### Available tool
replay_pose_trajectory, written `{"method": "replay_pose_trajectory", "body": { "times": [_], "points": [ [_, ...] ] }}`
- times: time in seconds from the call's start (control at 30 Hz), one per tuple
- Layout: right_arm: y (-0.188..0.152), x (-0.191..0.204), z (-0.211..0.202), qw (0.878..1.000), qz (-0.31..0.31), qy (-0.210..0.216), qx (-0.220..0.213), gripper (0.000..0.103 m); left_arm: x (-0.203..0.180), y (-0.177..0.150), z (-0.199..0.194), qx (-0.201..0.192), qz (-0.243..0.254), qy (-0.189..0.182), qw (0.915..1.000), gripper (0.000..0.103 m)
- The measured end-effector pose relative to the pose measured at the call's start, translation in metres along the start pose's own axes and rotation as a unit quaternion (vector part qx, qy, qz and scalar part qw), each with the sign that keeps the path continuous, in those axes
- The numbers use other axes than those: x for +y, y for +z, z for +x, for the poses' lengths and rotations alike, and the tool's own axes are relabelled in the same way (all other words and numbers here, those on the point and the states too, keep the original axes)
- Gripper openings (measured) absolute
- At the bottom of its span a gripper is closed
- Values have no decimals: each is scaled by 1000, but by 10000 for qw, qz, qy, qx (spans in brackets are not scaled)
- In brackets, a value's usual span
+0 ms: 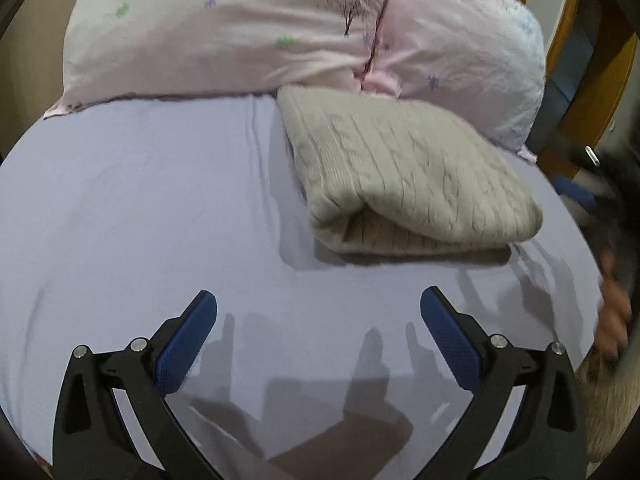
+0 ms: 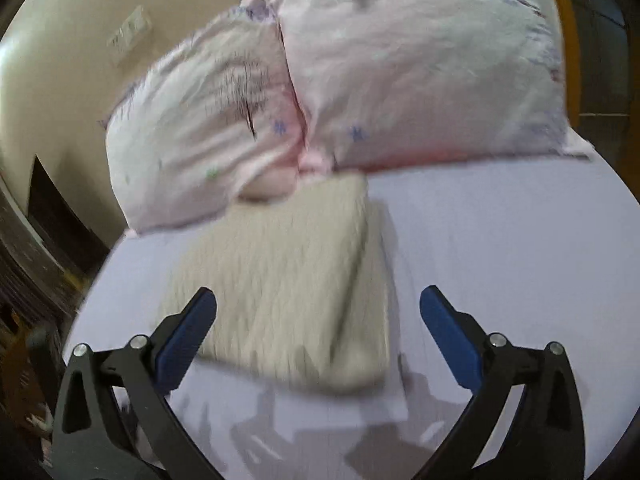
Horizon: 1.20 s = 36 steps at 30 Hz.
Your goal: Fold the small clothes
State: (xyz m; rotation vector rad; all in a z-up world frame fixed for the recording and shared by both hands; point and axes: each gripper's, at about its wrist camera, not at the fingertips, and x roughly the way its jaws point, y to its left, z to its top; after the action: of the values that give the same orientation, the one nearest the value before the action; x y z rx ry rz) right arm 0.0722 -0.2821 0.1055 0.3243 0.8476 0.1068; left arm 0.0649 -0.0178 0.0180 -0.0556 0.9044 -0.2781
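A folded beige cable-knit sweater point(image 1: 404, 176) lies on the lavender bed sheet point(image 1: 140, 208), its far edge against the pillows. My left gripper point(image 1: 318, 312) is open and empty, hovering above bare sheet in front of the sweater. In the right wrist view the same sweater point(image 2: 288, 284) lies just ahead, blurred by motion. My right gripper point(image 2: 318, 312) is open and empty above the sweater's near edge, its left fingertip point(image 2: 200, 308) in front of the knit.
Two pink floral pillows point(image 1: 248, 28) lie across the head of the bed, also seen in the right wrist view point(image 2: 400, 68). A wooden bed frame point(image 1: 576, 92) stands at the right. A blurred hand point(image 1: 612, 316) shows at the right edge. A cream wall with a switch plate point(image 2: 130, 34) is at left.
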Motion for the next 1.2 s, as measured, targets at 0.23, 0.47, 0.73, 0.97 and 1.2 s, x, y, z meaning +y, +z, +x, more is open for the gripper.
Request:
{"method": "replay_pose_trajectory", "body": {
  "times": [0.23, 0.47, 0.73, 0.97, 1.2],
  "points": [
    [-67, 36, 31, 9923, -704, -796, 631, 101, -16, -9, 19, 426, 88, 690, 9967, 102],
    [-86, 47, 53, 9864, -843, -1105, 880, 101, -20, -14, 22, 452, 160, 1025, 9936, 102],
    [-93, 53, 55, 9832, -974, -1307, 826, 101, -17, -17, 18, 427, 58, 1115, 9928, 102],
    [-94, 53, 55, 9831, -976, -1315, 817, 101, -17, -18, 16, 403, 25, 1155, 9925, 102],
    [-93, 52, 54, 9831, -978, -1315, 816, 101, -16, -18, 16, 401, 31, 1150, 9925, 102]
  ]
}}
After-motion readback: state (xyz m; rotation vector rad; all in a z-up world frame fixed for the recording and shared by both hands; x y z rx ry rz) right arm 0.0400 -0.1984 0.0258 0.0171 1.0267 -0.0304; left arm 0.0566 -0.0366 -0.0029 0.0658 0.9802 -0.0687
